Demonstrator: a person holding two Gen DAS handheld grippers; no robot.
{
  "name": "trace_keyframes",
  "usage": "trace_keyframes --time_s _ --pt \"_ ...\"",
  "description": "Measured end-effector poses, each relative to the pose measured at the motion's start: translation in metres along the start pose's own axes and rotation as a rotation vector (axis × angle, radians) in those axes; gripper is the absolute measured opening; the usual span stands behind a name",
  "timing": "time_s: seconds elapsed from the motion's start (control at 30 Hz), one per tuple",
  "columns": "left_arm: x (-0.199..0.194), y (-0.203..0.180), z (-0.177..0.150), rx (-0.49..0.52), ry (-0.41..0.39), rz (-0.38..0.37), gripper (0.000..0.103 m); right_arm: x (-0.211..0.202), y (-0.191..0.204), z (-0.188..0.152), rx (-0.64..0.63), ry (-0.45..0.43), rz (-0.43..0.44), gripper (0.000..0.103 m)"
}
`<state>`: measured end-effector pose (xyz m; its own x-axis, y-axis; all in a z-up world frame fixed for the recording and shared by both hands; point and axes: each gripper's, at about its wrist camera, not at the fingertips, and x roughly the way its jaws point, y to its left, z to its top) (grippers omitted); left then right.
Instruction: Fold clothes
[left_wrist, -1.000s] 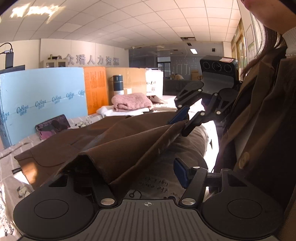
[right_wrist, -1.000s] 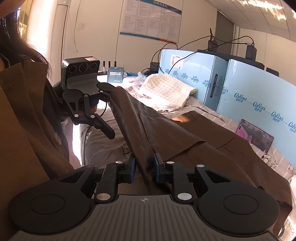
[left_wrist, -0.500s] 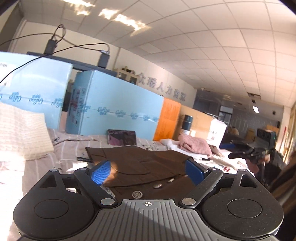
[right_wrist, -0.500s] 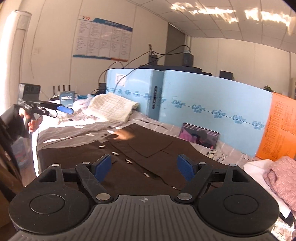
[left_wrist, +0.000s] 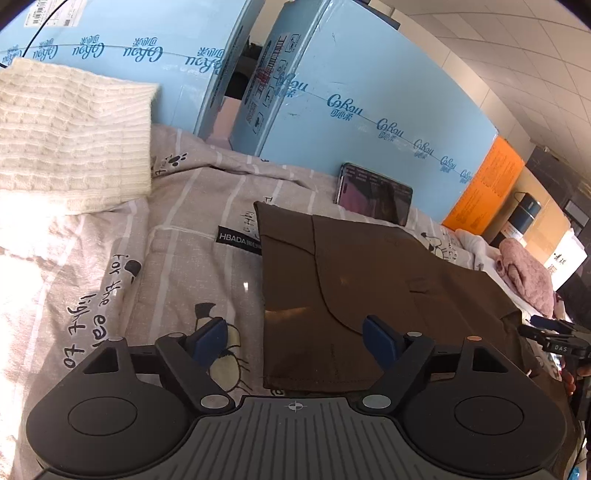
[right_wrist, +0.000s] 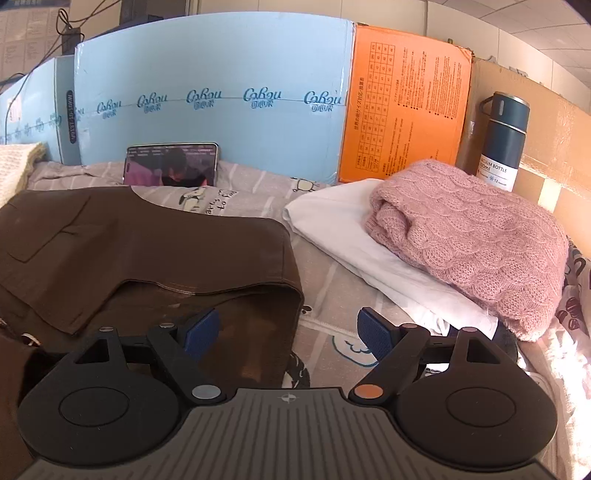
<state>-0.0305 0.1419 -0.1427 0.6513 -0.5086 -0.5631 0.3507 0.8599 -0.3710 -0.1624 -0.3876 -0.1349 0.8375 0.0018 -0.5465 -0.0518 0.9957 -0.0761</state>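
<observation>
The brown garment lies flat on the striped bedsheet, folded over itself, a curved pocket seam on top and one hem edge lifted into a loose fold. The left gripper hangs low over one corner, fingers spread wide, grasping nothing. The right gripper sits over the opposite hem, likewise released; its left pad is above the cloth, the right above bare sheet

One brown garment, one cream knit and one pink sweater are counted. One white cloth, one phone and one bottle are seen. Two blue boxes and one orange box are counted.
</observation>
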Motion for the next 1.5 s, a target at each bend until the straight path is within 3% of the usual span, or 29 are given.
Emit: trace_keyframes --time_s 0.07,0.1,0.17,0.27,0.33,0.43,0.5,0.57,0.7,0.8,0.9,0.93,0.97,1.0,1.07,1.17,1.27,1.3,1.4,1.5 --pt "0.0 -0.01 -0.001 0.042 0.012 0.007 0.041 0.011 -0.002 0.002 0.006 0.016 -0.016 0.081" --pt "-0.001 -0.016 -0.003 0.069 0.013 0.023 0.034 0.014 -0.003 0.003 0.013 0.018 -0.016 0.081" --pt "-0.004 -0.027 -0.004 0.123 -0.001 0.05 0.009 0.021 -0.005 0.005 0.026 0.02 -0.016 0.081" --pt "-0.02 -0.036 -0.002 0.116 -0.046 -0.033 0.004 0.026 -0.006 0.006 0.034 0.028 -0.006 0.081" --pt "-0.031 -0.035 0.002 0.009 -0.076 -0.165 0.004 0.026 -0.007 0.007 0.037 0.028 -0.003 0.081" --pt "-0.042 -0.017 -0.001 -0.27 -0.143 -0.431 0.004 0.025 -0.009 0.009 0.04 0.017 -0.035 0.081" --pt "-0.043 -0.014 -0.006 -0.338 -0.15 -0.479 0.004 0.028 -0.012 0.011 0.041 0.021 -0.062 0.081" --pt "-0.041 -0.019 -0.012 -0.3 -0.109 -0.419 0.005 0.032 -0.014 0.014 0.047 0.024 -0.091 0.081" --pt "-0.03 -0.02 -0.027 -0.205 0.039 -0.183 0.005 0.038 -0.02 0.019 0.064 0.026 -0.151 0.081" --pt "-0.025 -0.015 -0.033 -0.174 0.118 -0.108 0.004 0.036 -0.024 0.02 0.084 0.021 -0.152 0.081" --pt "-0.03 -0.017 -0.027 -0.086 0.112 -0.105 0.017 0.035 -0.025 0.019 0.092 0.027 -0.157 0.081" --pt "-0.034 -0.016 -0.021 -0.066 0.083 -0.131 0.045 0.034 -0.026 0.018 0.094 0.031 -0.155 0.081" --pt "-0.038 -0.013 -0.015 -0.066 0.04 -0.14 0.081 0.033 -0.026 0.018 0.095 0.032 -0.154 0.081" --pt "-0.042 -0.01 -0.008 -0.067 -0.002 -0.147 0.09 0.032 -0.027 0.017 0.099 0.03 -0.146 0.082" --pt "-0.042 -0.003 0.011 -0.063 -0.057 -0.136 0.092 0.03 -0.03 0.016 0.128 0.027 -0.105 0.082" --pt "-0.024 0.006 0.038 -0.036 -0.108 -0.053 0.092 0.024 -0.036 0.014 0.194 0.025 0.009 0.082" --pt "0.012 0.013 0.059 0.008 -0.093 -0.016 0.092 0.014 -0.04 0.011 0.256 -0.03 0.193 0.083" --pt "0.025 0.016 0.064 0.014 -0.087 -0.007 0.092 0.01 -0.04 0.011 0.274 -0.055 0.251 0.089" --pt "0.063 0.026 0.078 0.006 -0.062 0.013 0.092 0.014 -0.037 0.015 0.309 -0.063 0.272 0.092" --pt "0.093 0.033 0.084 -0.028 -0.033 -0.002 0.092 0.035 -0.036 0.022 0.393 -0.004 0.252 0.092"
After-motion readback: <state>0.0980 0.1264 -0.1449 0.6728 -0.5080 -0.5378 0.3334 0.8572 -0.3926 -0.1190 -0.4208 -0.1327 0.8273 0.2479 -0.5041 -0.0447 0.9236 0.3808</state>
